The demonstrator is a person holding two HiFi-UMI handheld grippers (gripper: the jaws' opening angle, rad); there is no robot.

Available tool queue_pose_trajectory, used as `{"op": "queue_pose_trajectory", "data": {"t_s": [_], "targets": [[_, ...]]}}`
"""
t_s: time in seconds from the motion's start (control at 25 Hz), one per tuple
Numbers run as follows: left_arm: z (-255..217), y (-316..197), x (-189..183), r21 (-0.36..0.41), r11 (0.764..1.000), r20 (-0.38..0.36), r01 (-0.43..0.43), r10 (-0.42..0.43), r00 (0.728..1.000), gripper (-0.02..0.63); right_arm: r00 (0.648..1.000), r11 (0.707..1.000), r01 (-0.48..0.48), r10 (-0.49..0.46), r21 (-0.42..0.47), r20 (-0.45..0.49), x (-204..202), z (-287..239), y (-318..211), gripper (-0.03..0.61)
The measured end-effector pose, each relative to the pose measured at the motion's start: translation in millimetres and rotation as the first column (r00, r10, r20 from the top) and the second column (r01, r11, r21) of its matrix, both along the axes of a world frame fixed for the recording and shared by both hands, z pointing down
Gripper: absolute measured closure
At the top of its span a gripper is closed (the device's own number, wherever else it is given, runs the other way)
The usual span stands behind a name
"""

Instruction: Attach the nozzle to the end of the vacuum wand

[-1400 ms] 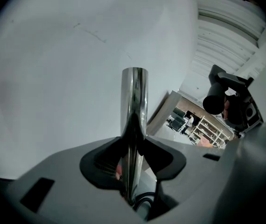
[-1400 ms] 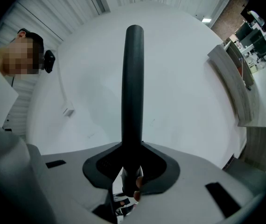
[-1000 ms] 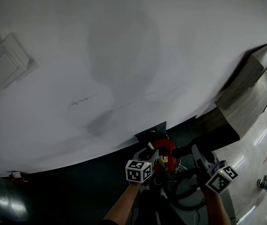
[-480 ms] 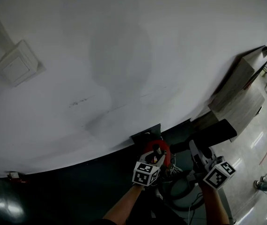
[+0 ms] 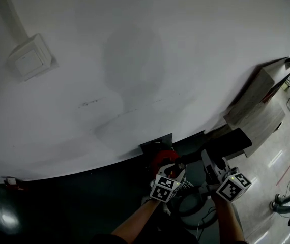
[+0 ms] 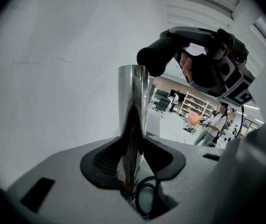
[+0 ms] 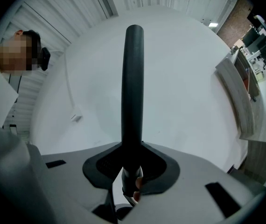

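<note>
item 1, left gripper [image 6: 132,164]: jaws closed on the wand [image 6: 133,106], a shiny metal tube. they grip it low on its length. the tube stands up out of the jaws and ends in an open top, far from the gripper.

item 2, right gripper [image 7: 132,167]: jaws clamped on the nozzle [image 7: 133,87], a plain black tube with a rounded far end. it runs straight out from the jaws toward the wall [image 5: 135,60].

item 3, nozzle against wand: in the left gripper view the nozzle [image 6: 170,45] comes in from the right, carried by the right gripper [image 6: 226,73]. its round black end sits just beside the right edge of the wand's top. whether the two touch cannot be told. the nozzle is not seated on the wand.

item 4, red vacuum body [image 5: 161,159]: on the floor at the foot of the wall, just beyond the left gripper. its inside is not visible. a dark hose [image 5: 188,207] loops on the near side, between the two grippers.

item 5, surroundings: a white switch box [image 5: 30,60] high on the wall at far left, and a wooden cabinet [image 5: 257,111] at right.
</note>
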State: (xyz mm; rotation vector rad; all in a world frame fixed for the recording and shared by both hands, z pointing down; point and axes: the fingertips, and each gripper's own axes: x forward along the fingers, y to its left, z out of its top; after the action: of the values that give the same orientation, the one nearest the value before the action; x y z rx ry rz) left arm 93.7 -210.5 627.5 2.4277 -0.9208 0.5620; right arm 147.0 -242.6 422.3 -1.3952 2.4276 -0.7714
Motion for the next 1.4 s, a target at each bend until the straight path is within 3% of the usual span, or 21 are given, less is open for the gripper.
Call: {"op": "queue_pose_trajectory", "data": {"t_s": [0.2,0.72,0.96,1.4], "targets": [[-1,1,4,0.003,1.0,0.003,-0.008,0.008,1.0,0.463,1.0,1.0,0.024,-0.024,-0.007,-0.017,-8,4,-2,0.485],[-3,2,10,0.015,1.0,0.024,-0.013,0.013,1.0,0.463,0.97,0.994,0.108,-0.11,-0.021,-0.217,-34,5,-6,0.485],[-1,2,11,0.004,1.0,0.041,-0.006,0.006,0.999,0.463,0.883,0.977,0.213,-0.187,0.012,-0.432,-62,-4,-1,0.486],[0,4,7,0.013,1.0,0.061,-0.012,0.011,0.998,0.463,0.774,0.944,0.329,-0.255,0.024,-0.579,-91,-2,8,0.486]]}}
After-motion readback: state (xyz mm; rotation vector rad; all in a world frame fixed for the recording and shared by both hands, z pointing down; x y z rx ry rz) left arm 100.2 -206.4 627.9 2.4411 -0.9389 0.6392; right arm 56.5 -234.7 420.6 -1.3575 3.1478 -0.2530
